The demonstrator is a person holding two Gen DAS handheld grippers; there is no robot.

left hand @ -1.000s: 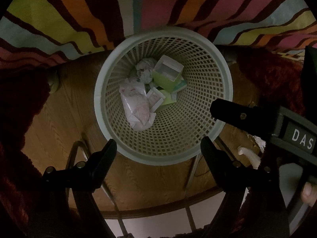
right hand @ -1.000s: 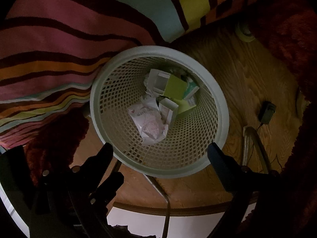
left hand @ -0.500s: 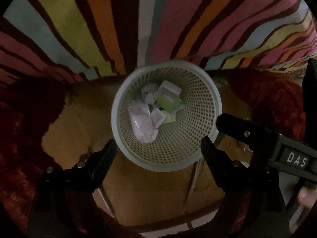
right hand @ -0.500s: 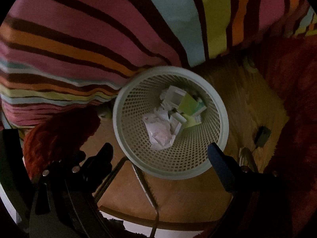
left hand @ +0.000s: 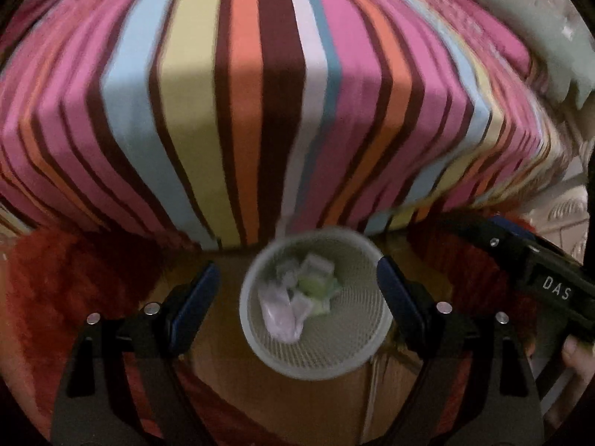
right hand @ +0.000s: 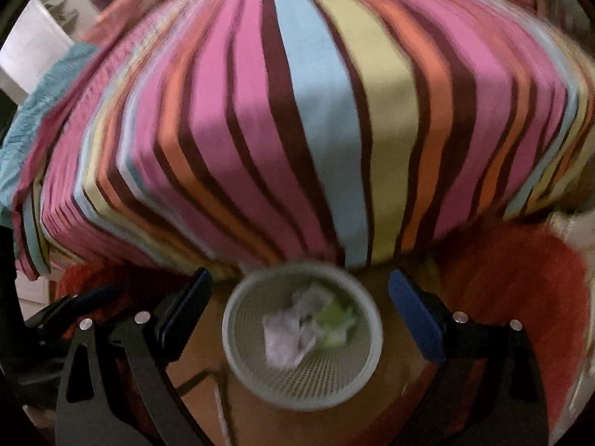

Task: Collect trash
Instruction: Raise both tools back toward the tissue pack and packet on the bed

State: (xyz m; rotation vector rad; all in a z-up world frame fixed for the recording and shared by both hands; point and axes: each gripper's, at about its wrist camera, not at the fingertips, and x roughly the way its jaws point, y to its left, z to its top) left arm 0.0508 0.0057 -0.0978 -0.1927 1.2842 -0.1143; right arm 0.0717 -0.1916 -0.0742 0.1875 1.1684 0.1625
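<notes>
1. Both views are blurred and look steeply down at a wooden floor [left hand: 323, 401] beside a bed.
2. Waste basket [left hand: 256, 338]: pale, round, mesh-walled, standing upright on the floor close to the edge of the bed. In the right wrist view the same basket [right hand: 238, 356] sits low in the middle of the frame.
3. Trash [left hand: 293, 301]: lies inside the basket at the bottom. It is a pile of crumpled whitish paper, with a pale pinkish piece to the left and light green pieces to the right (detail is lost to blur).
4. Left gripper [left hand: 297, 297]: jaws stand wide apart with nothing between the pads. It hangs above the basket, which shows through the gap, and touches neither the rim nor the contents.
5. Right gripper [right hand: 300, 308]: jaws also stand wide apart and hold nothing. It is likewise above the basket and clear of it. Its dark body shows at the right edge of the left wrist view, with white letters "DAS" on it and a hand [left hand: 574, 362] just below.
6. Striped bedcover [left hand: 260, 93]: fills the upper part of both views, with pink, orange, yellow, pale blue and dark brown stripes hanging over the side of the bed.
7. Red shaggy rug [left hand: 67, 290]: lies on the floor on both sides of the basket (whether it touches the basket, I cannot tell).
</notes>
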